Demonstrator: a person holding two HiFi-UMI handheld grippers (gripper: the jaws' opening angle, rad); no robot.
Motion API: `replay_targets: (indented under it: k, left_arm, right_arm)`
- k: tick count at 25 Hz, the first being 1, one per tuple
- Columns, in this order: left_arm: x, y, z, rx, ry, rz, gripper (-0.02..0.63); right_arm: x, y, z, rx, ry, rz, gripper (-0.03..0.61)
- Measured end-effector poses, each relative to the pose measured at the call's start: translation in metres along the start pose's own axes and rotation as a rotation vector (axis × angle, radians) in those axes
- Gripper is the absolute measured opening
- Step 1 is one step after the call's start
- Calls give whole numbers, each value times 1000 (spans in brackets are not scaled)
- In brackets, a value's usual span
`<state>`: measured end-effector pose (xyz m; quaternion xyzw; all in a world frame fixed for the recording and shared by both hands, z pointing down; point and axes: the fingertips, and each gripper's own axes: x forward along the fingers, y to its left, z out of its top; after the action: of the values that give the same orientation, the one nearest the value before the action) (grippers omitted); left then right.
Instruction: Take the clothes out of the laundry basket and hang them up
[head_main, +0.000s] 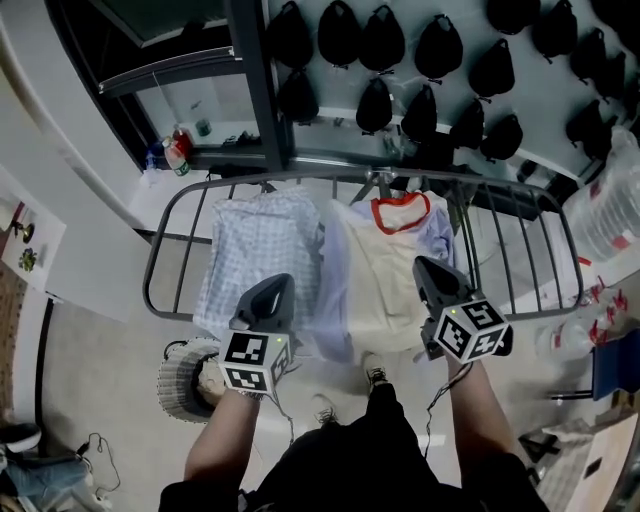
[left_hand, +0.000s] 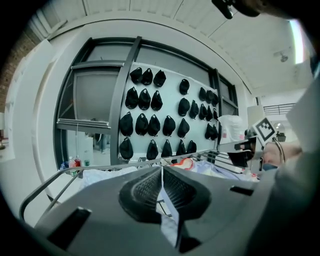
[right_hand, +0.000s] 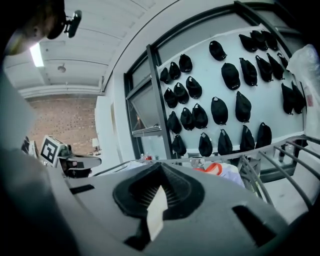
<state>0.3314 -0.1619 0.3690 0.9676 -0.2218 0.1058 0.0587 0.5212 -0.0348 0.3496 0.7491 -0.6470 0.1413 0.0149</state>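
A metal drying rack (head_main: 160, 250) stands in front of me. Over it hang a blue checked garment (head_main: 250, 250) and a cream shirt with a red-orange collar (head_main: 385, 270), which lies on a pale lavender garment (head_main: 335, 310). My left gripper (head_main: 270, 292) is shut and empty, with its tip over the lower edge of the checked garment. The right gripper (head_main: 430, 270) is also shut and empty, at the cream shirt's right side. A woven white laundry basket (head_main: 180, 380) sits on the floor below my left hand. In the left gripper view the jaws (left_hand: 161, 172) meet, as do those in the right gripper view (right_hand: 160, 175).
Rows of black caps (head_main: 400, 50) hang on the wall behind the rack. Bottles (head_main: 177, 152) stand on a sill at the back left. A large clear water bottle (head_main: 610, 210) is at the right. My shoes (head_main: 375, 375) are under the rack's near rail; cables (head_main: 95, 450) lie at the lower left.
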Motion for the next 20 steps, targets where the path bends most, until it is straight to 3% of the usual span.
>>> replay_targets:
  k: [6,11,20]
  left_arm:
    - [-29,-13,-6,6,-13,22,11]
    - [-43,-32,-12,-45,-7,32,11]
    - [-71,-94,-27,-60,13,157,11]
  right_arm:
    - [-20,30,-6,-24,4,45,6]
    - [-36,43,-9,-66,15,85,6]
    - [-86,32,-20,-74,20,234,6]
